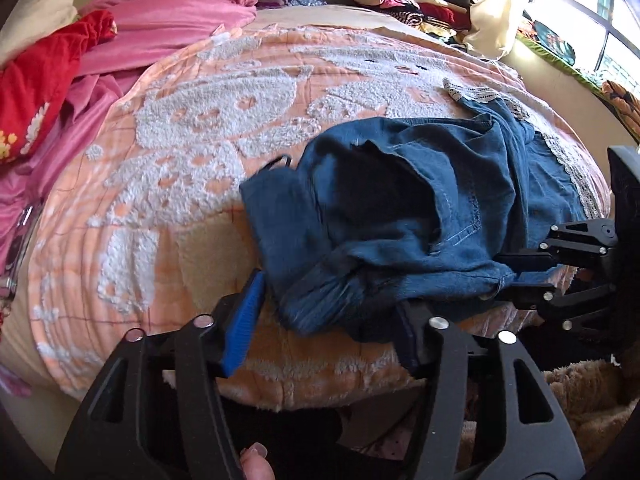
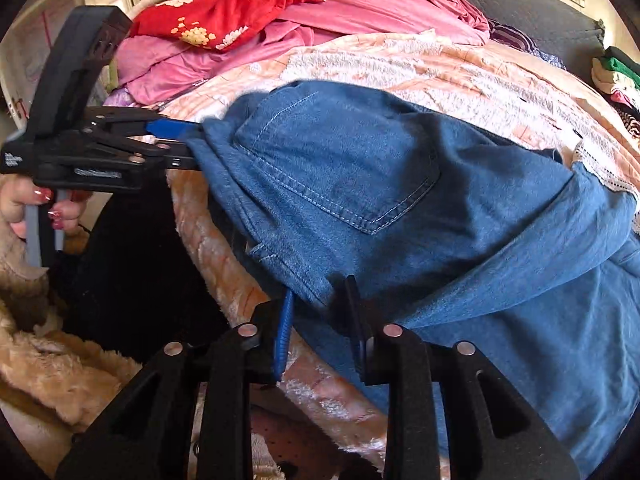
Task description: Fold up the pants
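Blue denim pants [image 1: 404, 216], one pair, are lying bunched near the front edge of the peach blanket [image 1: 192, 152], filling the centre and right of both wrist views; you are barely into the fold, I judge, since the waist end is still heaped, a back pocket is showing, and no clean crease is visible. You are working with two grippers. Your left gripper [image 1: 336, 308] is sitting at the lower centre of its view with jaws spread fairly wide around the waist edge, pads not pressing. Your right gripper [image 2: 320, 320] is standing narrower, its jaws flanking a denim fold, though I cannot tell if they are pinching it. Beyond, one pink quilt [image 1: 160, 16] and one red garment [image 1: 44, 80] are piling at upper left.
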`<state>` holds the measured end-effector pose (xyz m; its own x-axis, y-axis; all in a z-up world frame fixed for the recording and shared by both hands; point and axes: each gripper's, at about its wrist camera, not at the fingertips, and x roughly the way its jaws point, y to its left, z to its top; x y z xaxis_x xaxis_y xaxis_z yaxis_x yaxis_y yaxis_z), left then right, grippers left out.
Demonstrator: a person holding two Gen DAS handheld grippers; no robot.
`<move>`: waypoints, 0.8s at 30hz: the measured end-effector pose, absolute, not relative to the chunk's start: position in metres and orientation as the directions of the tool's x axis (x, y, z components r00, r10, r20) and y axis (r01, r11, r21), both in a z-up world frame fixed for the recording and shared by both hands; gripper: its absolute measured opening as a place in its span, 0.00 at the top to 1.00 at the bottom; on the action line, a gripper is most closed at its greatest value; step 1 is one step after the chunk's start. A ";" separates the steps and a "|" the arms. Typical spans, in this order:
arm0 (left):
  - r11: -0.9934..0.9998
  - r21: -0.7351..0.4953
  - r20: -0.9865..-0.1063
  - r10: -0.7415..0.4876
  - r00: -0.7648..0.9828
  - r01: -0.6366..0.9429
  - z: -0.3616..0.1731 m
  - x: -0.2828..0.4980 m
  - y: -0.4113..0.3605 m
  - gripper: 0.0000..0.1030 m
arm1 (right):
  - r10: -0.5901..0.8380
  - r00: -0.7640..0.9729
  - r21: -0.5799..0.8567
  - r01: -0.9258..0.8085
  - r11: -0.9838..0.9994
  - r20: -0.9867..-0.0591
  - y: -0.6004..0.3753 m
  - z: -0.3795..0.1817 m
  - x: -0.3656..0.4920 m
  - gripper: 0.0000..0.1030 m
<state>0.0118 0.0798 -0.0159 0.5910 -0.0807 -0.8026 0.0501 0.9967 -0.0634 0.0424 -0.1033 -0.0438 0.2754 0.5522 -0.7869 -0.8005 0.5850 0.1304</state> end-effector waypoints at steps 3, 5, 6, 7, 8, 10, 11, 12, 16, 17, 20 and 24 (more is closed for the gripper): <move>0.991 -0.129 -0.799 -0.125 0.588 0.035 -0.013 -0.001 0.092 0.48 | 0.567 0.268 0.159 -0.790 0.592 -0.779 -0.106 -0.044 0.045 0.73; 0.989 -0.149 -0.797 -0.124 0.590 0.007 -0.007 -0.013 0.101 0.48 | 0.575 0.269 0.165 -0.789 0.591 -0.772 -0.107 -0.043 0.045 0.72; 0.989 -0.148 -0.790 -0.115 0.602 -0.006 -0.002 -0.019 0.104 0.48 | 0.578 0.265 0.170 -0.789 0.590 -0.772 -0.107 -0.043 0.044 0.69; 0.989 -0.150 -0.782 -0.107 0.614 -0.019 0.004 -0.023 0.106 0.48 | 0.580 0.259 0.176 -0.790 0.587 -0.773 -0.108 -0.043 0.043 0.68; 0.986 -0.162 -0.771 -0.105 0.629 -0.033 0.011 -0.028 0.109 0.48 | 0.579 0.260 0.176 -0.789 0.589 -0.772 -0.108 -0.043 0.042 0.68; 0.981 -0.193 -0.749 -0.123 0.651 -0.036 0.023 -0.030 0.110 0.48 | 0.583 0.256 0.183 -0.788 0.588 -0.771 -0.107 -0.045 0.041 0.68; 0.979 -0.204 -0.740 -0.134 0.660 -0.030 0.027 -0.028 0.108 0.48 | 0.588 0.254 0.192 -0.785 0.589 -0.768 -0.108 -0.045 0.040 0.68; 0.977 -0.211 -0.729 -0.147 0.669 -0.014 0.031 -0.024 0.102 0.48 | 0.591 0.254 0.196 -0.783 0.591 -0.766 -0.108 -0.045 0.040 0.66; 0.965 -0.254 -0.720 -0.230 0.654 0.060 0.030 0.000 0.077 0.53 | 0.603 0.249 0.210 -0.782 0.587 -0.758 -0.109 -0.042 0.034 0.61; 0.960 -0.269 -0.722 -0.255 0.643 0.079 0.026 0.006 0.071 0.54 | 0.604 0.248 0.210 -0.783 0.585 -0.757 -0.110 -0.041 0.033 0.59; 0.985 -0.156 -0.786 -0.170 0.595 0.075 0.000 0.028 0.052 0.56 | 0.624 0.245 0.242 -0.770 0.590 -0.742 -0.121 -0.033 0.030 0.56; 0.998 -0.021 -0.812 -0.051 0.582 0.057 -0.026 0.032 0.042 0.58 | 0.618 0.314 0.231 -0.732 0.641 -0.720 -0.143 -0.013 0.036 0.50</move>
